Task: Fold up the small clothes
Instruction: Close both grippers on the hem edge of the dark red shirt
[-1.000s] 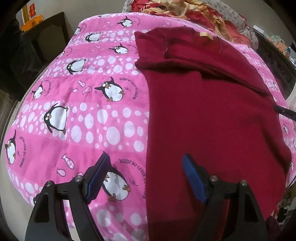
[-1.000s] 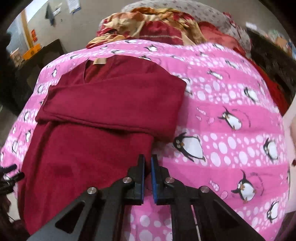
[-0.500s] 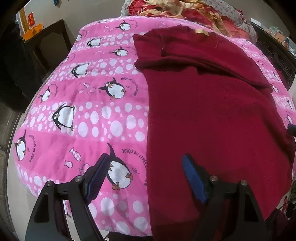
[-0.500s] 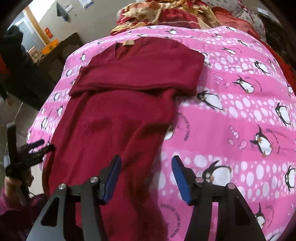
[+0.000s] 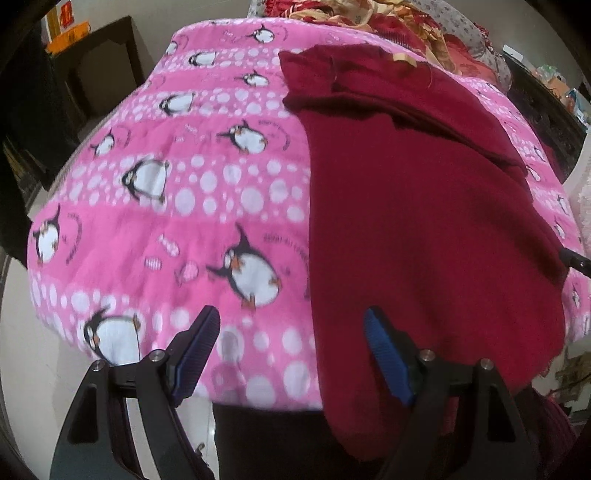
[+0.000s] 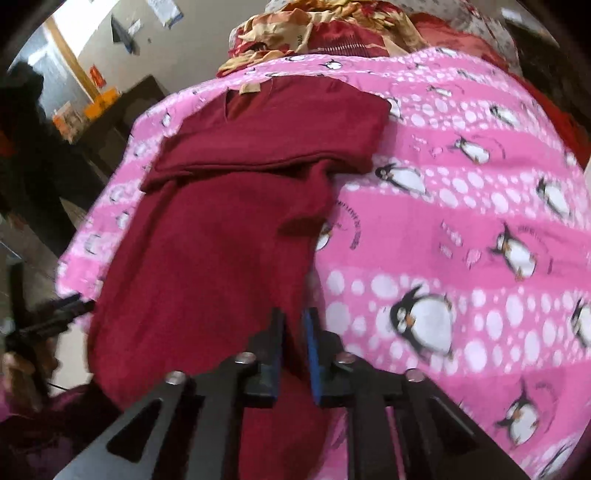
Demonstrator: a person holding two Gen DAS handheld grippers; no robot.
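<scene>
A dark red sweater [image 5: 424,206] lies lengthwise on a pink penguin blanket [image 5: 207,192], sleeves folded across the chest, hem hanging over the near edge. My left gripper [image 5: 291,354] is open, its fingers straddling the sweater's left edge near the hem, touching nothing. In the right wrist view the sweater [image 6: 221,229] shows again, and my right gripper [image 6: 293,332] is shut on its lower right hem corner. The left gripper [image 6: 55,317] shows at the sweater's far left edge.
A heap of red and gold clothes [image 6: 332,26] lies at the far end of the bed. A dark table [image 5: 92,74] with an orange box stands at the left. The floor [image 5: 33,387] lies below the blanket's near edge.
My right gripper went from shut to open, then closed on the sweater's hem corner. Both grippers have drawn back toward the near edge of the bed. The left stays open.
</scene>
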